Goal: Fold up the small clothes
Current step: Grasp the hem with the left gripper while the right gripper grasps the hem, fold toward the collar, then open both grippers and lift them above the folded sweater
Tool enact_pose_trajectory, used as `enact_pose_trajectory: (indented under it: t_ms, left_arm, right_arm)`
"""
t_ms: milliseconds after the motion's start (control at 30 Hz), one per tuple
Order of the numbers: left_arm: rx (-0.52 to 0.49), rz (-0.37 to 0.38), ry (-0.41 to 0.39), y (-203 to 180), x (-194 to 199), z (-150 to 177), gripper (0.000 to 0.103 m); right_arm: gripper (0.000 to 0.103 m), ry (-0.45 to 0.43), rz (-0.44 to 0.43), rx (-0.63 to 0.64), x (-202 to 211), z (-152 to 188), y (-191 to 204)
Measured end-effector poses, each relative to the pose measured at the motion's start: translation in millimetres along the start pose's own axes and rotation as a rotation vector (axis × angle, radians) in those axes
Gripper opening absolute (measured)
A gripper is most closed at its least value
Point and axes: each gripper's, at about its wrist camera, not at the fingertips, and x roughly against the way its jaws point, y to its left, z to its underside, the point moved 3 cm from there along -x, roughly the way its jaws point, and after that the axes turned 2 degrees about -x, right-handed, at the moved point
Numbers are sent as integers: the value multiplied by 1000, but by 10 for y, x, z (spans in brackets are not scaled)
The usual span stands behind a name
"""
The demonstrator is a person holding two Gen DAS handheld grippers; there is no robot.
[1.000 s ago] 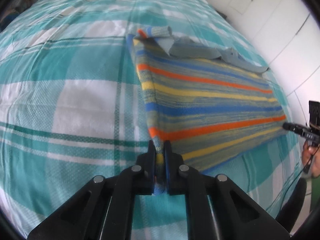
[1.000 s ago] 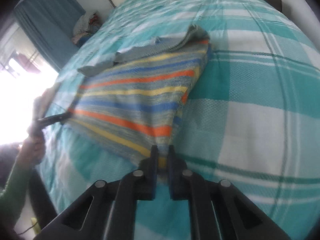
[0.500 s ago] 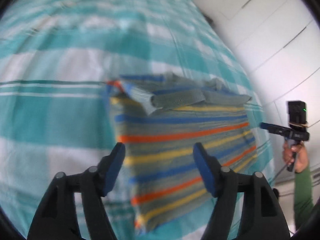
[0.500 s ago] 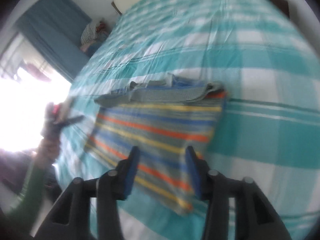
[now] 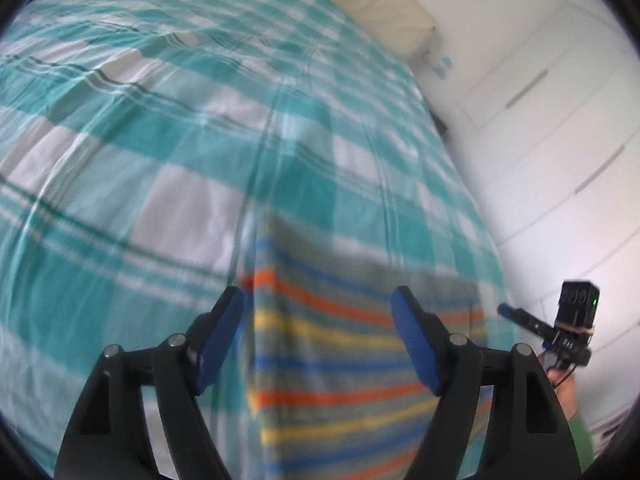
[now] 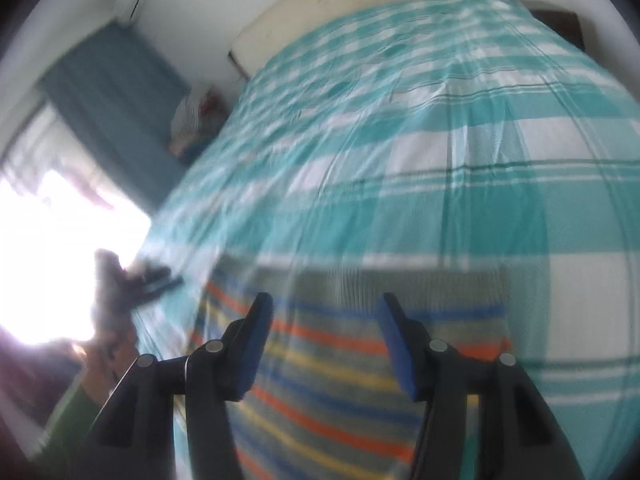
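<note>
A folded striped garment (image 5: pixel 340 380), grey with orange, yellow and blue bands, lies flat on the teal checked bed cover (image 5: pixel 180 208). My left gripper (image 5: pixel 318 300) hovers above its near part. Its jaws are opening and nothing is between the blue pads. In the right wrist view the same garment (image 6: pixel 320 392) lies under my right gripper (image 6: pixel 325 302), which is open and empty, clear of the cloth. Both views are blurred. The right gripper (image 5: pixel 506 311) also shows side-on at the right edge of the left wrist view, held by a hand in a green sleeve (image 5: pixel 578 436).
The bed cover (image 6: pixel 440 160) stretches far beyond the garment. A cream headboard (image 5: pixel 384 4) stands at the bed's far end and white wardrobe doors (image 5: pixel 560 120) at the right. A blue curtain (image 6: pixel 112 92), a bright window (image 6: pixel 48 240) and a pile of cloth (image 6: pixel 196 120) are on the left.
Both grippers let go of the garment's near corners and opened. They rose and tilted up, so the garment now sits lower in both views and more of the bed shows.
</note>
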Motion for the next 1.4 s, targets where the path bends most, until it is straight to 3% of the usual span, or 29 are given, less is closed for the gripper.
enact_pose_trajectory:
  t_ms: [100,167,233,333,400,500,533,667,833,933,1400]
  left_arm:
    - [-141,-34,88,-127,63,518,77]
    - [-261,-176,195,-110,43,969,73]
    - [-331,-329,263,2,144,1348,67]
    - [-306,-377,171,-20,613,1493,74]
    - [-268,-366,93,-170,873,1491,79]
    - [-268,-291,-11,-597,1064,1484,95]
    - [-269,-275,-36,-724,1072,1502,98]
    - [-287,-215,-59,-1175,786,1824,98]
    - [-361,-288,-29,-1375,129,2271,98]
    - [-408,-346,4,-1376,-80,2435,99]
    - [-438,-363,-30,-1362,-132,2493,103]
  right_arm:
    - [56,124,-31,89,97,712,122]
    - [56,198,15,139,122,1190,68]
    - [55,251,135,165,235,1632,-122]
    - [55,173,258,156,703,2003,-250]
    - [56,65,291,140,1043,2114,-223]
    - [66,-71,331,104,1318,2183,-182]
    - [72,-115,339,86,1353,2211,-181]
    - [73,-211,411,22,1238,2311,-267]
    - [74,-241,461,2,1041,2509,-377]
    - [82,-224,447,16,1020,2502,-371]
    - [86,-223,468,30,937,2544,-366]
